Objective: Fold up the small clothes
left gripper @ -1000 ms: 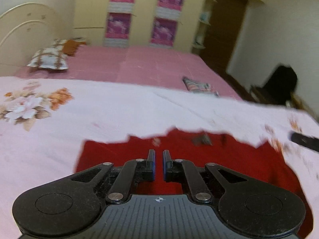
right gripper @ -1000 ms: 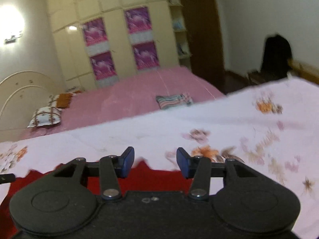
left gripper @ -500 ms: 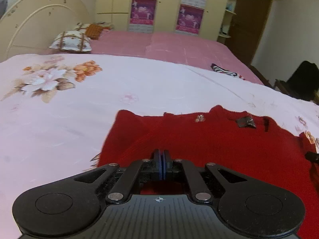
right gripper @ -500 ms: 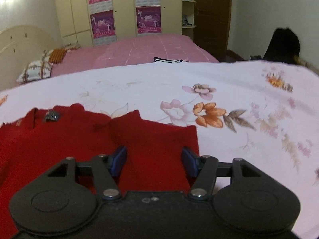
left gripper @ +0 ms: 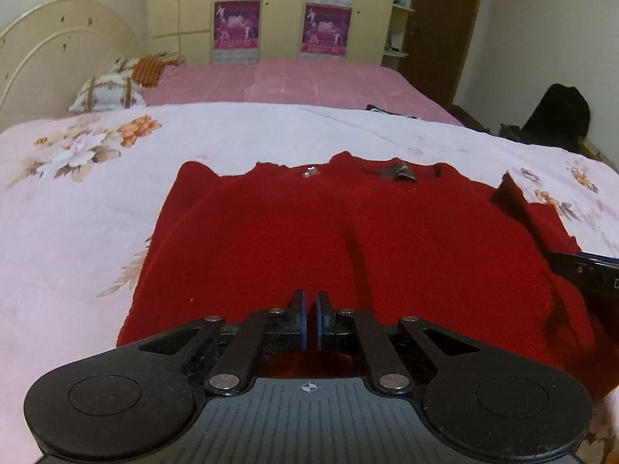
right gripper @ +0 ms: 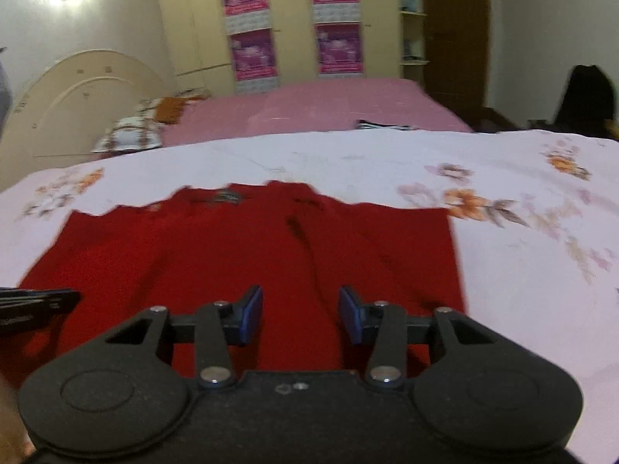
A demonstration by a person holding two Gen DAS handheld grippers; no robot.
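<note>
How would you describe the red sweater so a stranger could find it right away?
Start at the floral sheet covering the near bed. The red sweater lies flat on it, right in front of both tongs. It is the only solid red thing there, with a small grey tag at its far edge.

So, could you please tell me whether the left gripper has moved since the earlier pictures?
Yes. The left gripper has dipped and moved in over the red sweater; the wardrobe now sits higher in its view.

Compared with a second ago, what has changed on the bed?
The red sweater now lies spread flat on the flowered sheet; a second ago both cameras saw only its near edge. The left gripper closed its jaws half a second ago and has now parted them slightly, with nothing between. The right gripper stayed open above the sweater. The pillow has not moved.
</note>
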